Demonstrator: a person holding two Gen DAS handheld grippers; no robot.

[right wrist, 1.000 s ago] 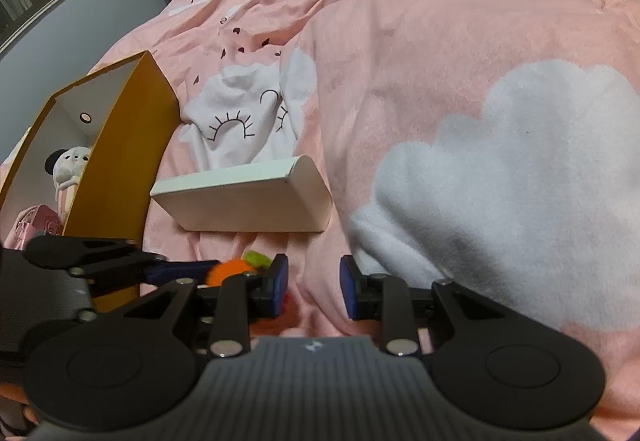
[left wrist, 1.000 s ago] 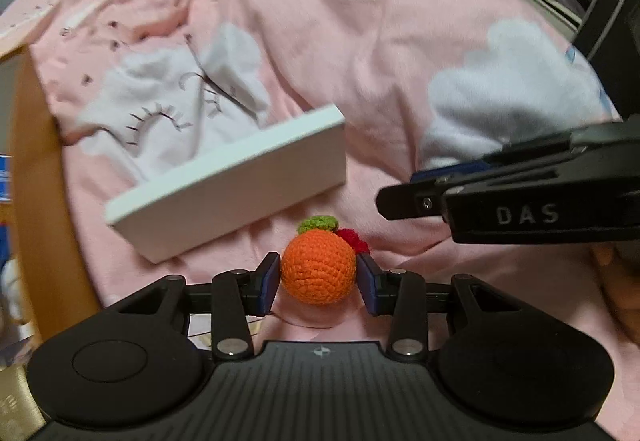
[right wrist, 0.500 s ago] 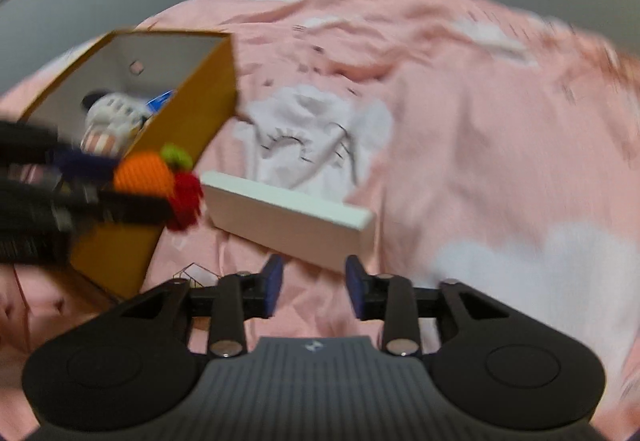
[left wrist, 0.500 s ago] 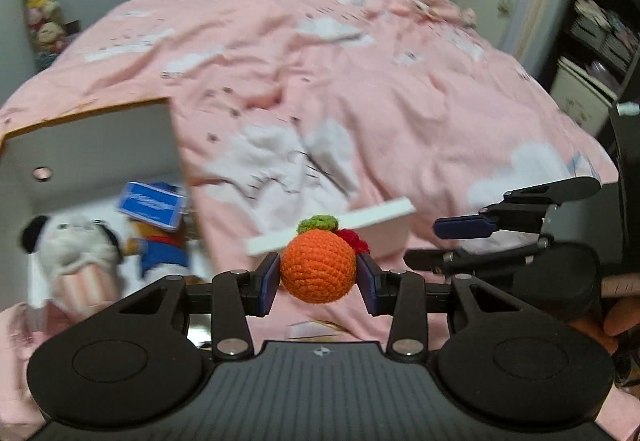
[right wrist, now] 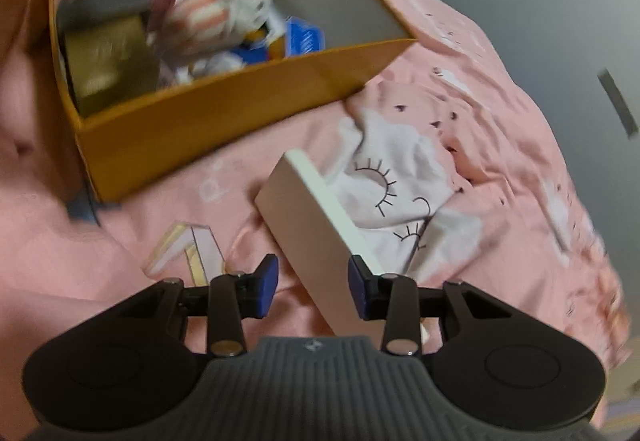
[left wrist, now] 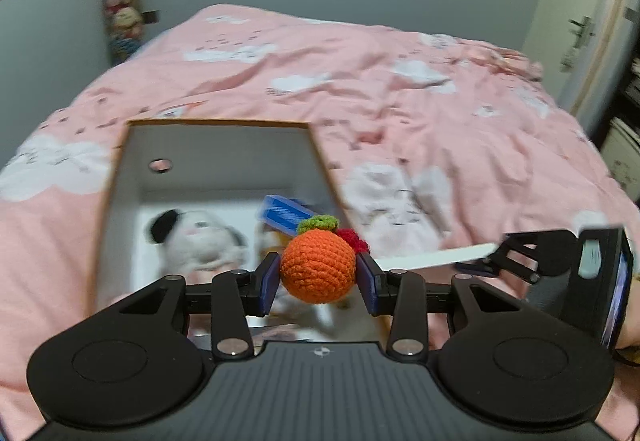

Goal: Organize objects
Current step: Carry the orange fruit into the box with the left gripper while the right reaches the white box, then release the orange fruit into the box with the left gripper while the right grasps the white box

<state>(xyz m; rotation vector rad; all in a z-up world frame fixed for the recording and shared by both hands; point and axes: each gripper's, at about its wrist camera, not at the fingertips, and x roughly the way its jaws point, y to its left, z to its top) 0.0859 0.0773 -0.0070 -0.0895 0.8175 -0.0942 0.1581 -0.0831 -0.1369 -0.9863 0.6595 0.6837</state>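
The left gripper [left wrist: 318,273] is pinching the crocheted orange [left wrist: 318,271] over the part-filled box [left wrist: 120,169] at frame centre, while the right gripper [right wrist: 312,287] is hanging spread and empty above the white box [right wrist: 316,225] lying unpacked at lower centre.

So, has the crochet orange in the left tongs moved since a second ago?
Yes. The crochet orange, clamped in the left tongs, was low beside the white box; now it hangs over the open yellow box.

The orange crocheted ball [left wrist: 318,270] with a green and red tuft sits at the frame centre, above the open yellow box [right wrist: 224,113]. The white flat box [right wrist: 316,241] lies tilted on the pink bedding, lower centre in the right wrist view.
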